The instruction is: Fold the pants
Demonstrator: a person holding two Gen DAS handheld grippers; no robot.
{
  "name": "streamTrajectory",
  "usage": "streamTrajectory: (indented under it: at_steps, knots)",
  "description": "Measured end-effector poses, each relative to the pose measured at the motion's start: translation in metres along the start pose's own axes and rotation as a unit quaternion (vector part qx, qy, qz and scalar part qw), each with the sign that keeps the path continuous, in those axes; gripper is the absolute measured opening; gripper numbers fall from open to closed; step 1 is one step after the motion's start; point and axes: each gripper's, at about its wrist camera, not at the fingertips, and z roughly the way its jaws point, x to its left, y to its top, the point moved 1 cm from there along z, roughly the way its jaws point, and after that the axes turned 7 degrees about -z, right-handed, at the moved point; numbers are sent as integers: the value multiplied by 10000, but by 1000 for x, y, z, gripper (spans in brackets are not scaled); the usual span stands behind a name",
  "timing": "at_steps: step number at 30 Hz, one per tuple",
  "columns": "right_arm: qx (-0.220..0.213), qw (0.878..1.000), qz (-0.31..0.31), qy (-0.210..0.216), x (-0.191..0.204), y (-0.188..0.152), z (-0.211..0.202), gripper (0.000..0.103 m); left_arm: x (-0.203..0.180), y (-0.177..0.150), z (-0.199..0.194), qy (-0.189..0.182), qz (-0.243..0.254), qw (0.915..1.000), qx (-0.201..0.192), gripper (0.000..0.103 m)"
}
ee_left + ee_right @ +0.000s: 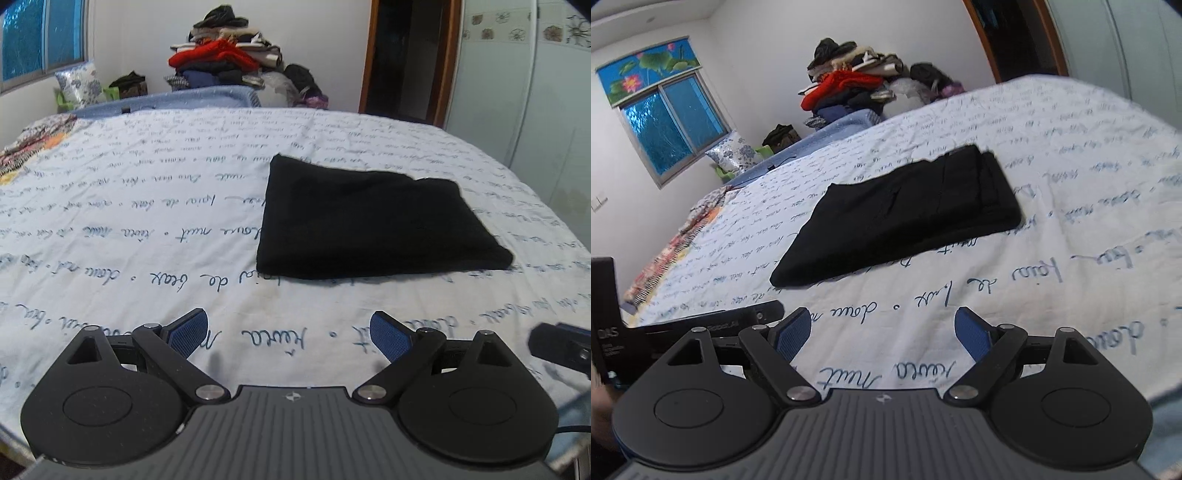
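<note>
Far left in the left wrist view: a blue-glazed window, then a flowered pillow and a blue blanket along the head of the bed. Behind these, a tall heap of mixed clothes, red and dark pieces among them. Across the middle, a white bedsheet printed with blue handwriting, covering the bed. On that sheet, right of centre, the black fabric pants, lying as a flat, compact rectangle with layered edges, seemingly folded already; nothing gripping them. Long axis running left to right across the view, near fold edge facing the claws. Low in the frame, the left claw, spread wide with nothing between its blue pads, hanging above bare sheet, well apart from the pants, which lie ahead and a little to the right. At the far right edge, part of the other device. In the right wrist view, the right claw, likewise spread wide and empty, the pants ahead and slightly left, tilted in frame. Neither claw clearly nearer. Judged from this: folding looks complete or nearly so, with at most a final tidy or another fold remaining.
</note>
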Motion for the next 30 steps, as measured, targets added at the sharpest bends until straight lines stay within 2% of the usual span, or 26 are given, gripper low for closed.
streamTrajectory:
  at_steps: [5, 10, 12, 15, 17, 22, 30]
  knots:
    - [-280, 9991, -230, -216, 18, 3, -25, 86, -8, -2, -39, -110, 174, 9992, -330, 97]
    - [-471, 9939, -594, -802, 40, -13, -53, 86, -7, -14, -79, -256, 173, 9975, -642, 100]
    - [-450, 9932, -633, -870, 43, -24, -58, 87, -4, -20, -83, -293, 143, 9977, -601, 100]
    - [-279, 9951, -602, -732, 43, -36, -50, 88, -3, -27, -80, -309, 154, 9982, -485, 100]
    - [-168, 9946, -652, -784, 44, -36, -43, 88, -1, -29, -73, -261, 115, 9990, -345, 100]
    - [-199, 9944, -747, -725, 51, -38, -46, 88, 8, -32, -68, -176, -62, 9997, -152, 100]
    - [-183, 9949, -734, -667, 51, -40, -45, 88, 4, -30, -71, -194, -8, 9997, -137, 100]
